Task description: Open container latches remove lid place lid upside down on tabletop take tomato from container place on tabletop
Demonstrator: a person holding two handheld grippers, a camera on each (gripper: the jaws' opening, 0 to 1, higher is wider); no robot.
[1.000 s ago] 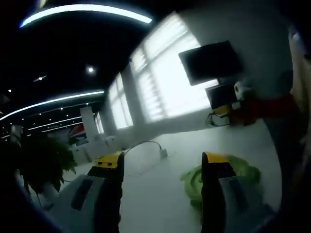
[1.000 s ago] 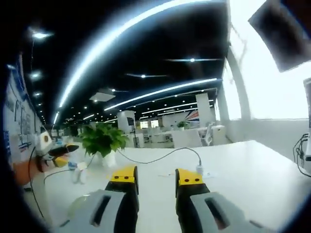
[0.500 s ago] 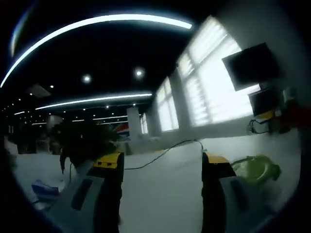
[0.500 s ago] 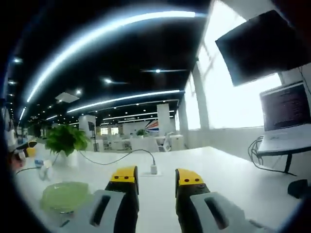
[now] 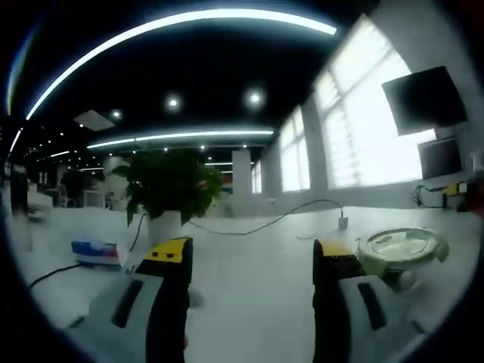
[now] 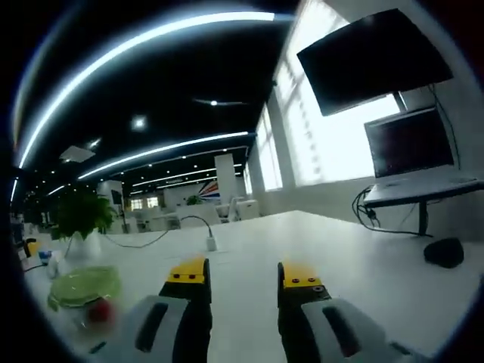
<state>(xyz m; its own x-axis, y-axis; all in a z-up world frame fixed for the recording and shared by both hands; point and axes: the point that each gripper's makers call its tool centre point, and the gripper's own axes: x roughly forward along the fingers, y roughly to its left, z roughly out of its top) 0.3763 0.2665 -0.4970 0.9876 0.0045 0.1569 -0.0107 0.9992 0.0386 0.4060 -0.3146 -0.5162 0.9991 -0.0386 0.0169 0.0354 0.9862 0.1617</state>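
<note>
On the tabletop [image 6: 249, 249], the container [image 6: 79, 291] sits left of the right gripper's [image 6: 243, 278] parted, empty fingers.

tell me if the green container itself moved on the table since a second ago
Cannot tell. The container sits nearer the plant in the right gripper view, but that whole view has swung, so the camera moved.
</note>
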